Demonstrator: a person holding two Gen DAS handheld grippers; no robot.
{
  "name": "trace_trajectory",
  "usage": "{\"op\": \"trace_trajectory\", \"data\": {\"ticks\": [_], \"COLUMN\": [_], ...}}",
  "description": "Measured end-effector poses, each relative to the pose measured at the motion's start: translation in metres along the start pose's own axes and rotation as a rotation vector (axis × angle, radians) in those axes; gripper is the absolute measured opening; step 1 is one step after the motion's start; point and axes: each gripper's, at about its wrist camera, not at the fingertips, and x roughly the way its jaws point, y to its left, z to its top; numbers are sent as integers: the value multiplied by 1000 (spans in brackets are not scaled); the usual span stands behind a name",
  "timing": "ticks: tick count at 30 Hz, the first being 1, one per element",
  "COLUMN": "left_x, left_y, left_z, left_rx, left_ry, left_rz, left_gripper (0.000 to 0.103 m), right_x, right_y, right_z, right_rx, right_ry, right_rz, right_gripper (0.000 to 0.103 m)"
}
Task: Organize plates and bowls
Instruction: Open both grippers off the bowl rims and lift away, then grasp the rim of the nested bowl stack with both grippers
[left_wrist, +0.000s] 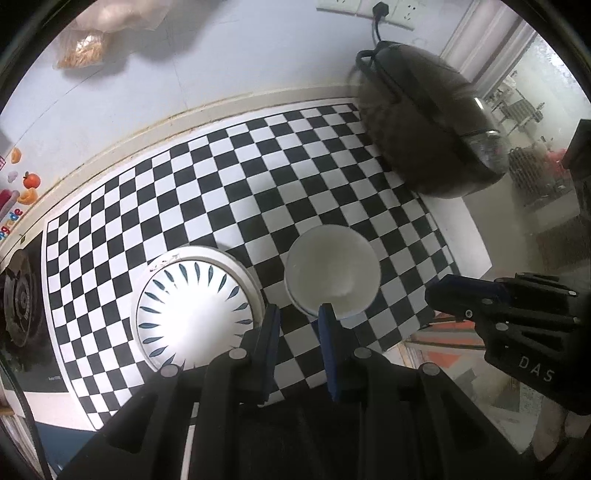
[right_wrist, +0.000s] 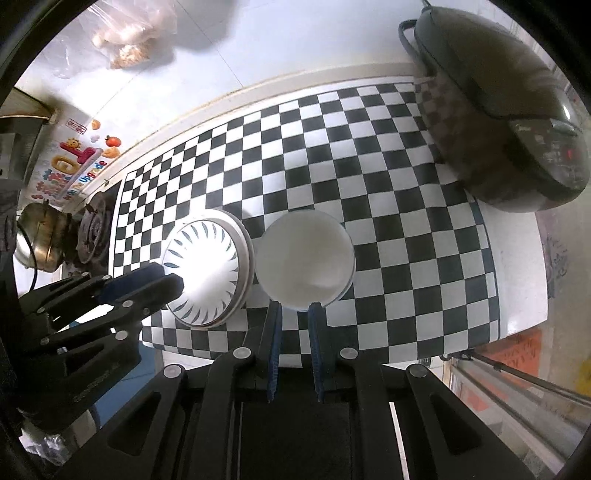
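Left wrist view: my left claw (left_wrist: 298, 314) hovers over the near part of the checkered mat (left_wrist: 258, 173), its blue pads (left_wrist: 272, 325) parted by a moderate gap and grasping nothing. The left pad sits just beside the plate (left_wrist: 192, 310); the right pad overlaps the near rim of the bowl (left_wrist: 332, 271), though I cannot tell whether it touches. My right claw (left_wrist: 443, 291) enters from the right, off the counter edge; from this side I cannot tell its opening.

Right wrist view: my right claw (right_wrist: 295, 314) is likewise released, pads (right_wrist: 275, 332) apart with a narrow gap, empty, and its tips lie at the near rim of the bowl (right_wrist: 304, 260). My left claw (right_wrist: 162, 278) reaches in from the left, its tips over the plate (right_wrist: 207, 273).

Containers: the bowl is plain white, upright and empty. The plate is white with dark blue leaf-shaped strokes radiating round its well; it carries nothing and glares under the light. A pale rim shows beneath its far edge, possibly a second plate below. Plate and bowl stand side by side, just apart, near the front of the counter (right_wrist: 524, 295).

A dark rice cooker (left_wrist: 428, 122) stands at the far right of the mat, and a stove burner (right_wrist: 92, 232) lies to the left.
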Motion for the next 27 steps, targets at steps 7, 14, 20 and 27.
{"op": "trace_trajectory", "data": {"ticks": [7,14,20,27], "left_x": [29,92,143,184], "left_y": [19,51,58,56], "left_z": [17,44,57,61], "left_rx": [-81,-213,-242,-250], "left_ry": [33,154,293,402], "left_rz": [-59,-170,-249,-287], "left_gripper": [44,46,46,46], "right_x": [12,69,116,157], "right_y": [-17,-44,-65,-80], "right_z": [9,25,35,42], "right_rx": [35,43,106,187], "right_ry": [10,72,131,192], "right_rz": [31,7,72,132], "right_gripper": [77,85,85,85]}}
